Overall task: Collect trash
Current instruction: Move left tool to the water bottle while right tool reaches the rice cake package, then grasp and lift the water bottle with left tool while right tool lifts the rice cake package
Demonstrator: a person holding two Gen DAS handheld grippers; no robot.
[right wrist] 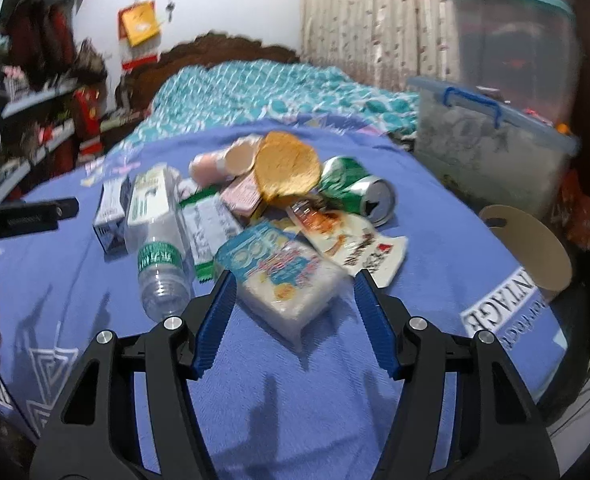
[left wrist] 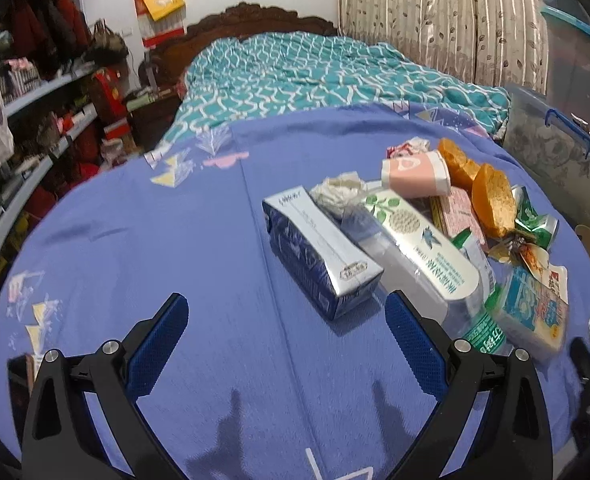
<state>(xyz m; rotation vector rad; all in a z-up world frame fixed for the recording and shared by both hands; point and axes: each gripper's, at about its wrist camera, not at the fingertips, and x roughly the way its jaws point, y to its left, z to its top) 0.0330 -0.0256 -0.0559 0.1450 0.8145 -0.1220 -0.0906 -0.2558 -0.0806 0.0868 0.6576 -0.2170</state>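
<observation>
Trash pile: a heap on the blue cloth (left wrist: 215,240) covering the counter, with a bed beyond it; carton, bottle, paper cup, orange peel, crushed green can (right wrist: 359,192), wrappers and a tissue pack all touch or overlap
Right gripper (right wrist: 293,282): fingers partly open and empty; they straddle the near end of the tissue pack (right wrist: 279,280), pads clear of its sides
Tissue pack: nearest piece of the heap on the right, lying flat; its long axis runs from near right to far left across the view, so the fingers meet it somewhat askew
Left gripper (left wrist: 287,308): fingers spread wide, holding nothing
Milk carton (left wrist: 319,252): on its side at the left edge of the heap, just ahead of the left fingers and a little right of centre; long axis runs away and to the left
Plastic bottle (left wrist: 427,260): beside the carton, touching it (its capless mouth faces the grippers)
Nearer hand: right for the tissue pack, left for the carton
Bin: none that I can identify
</observation>
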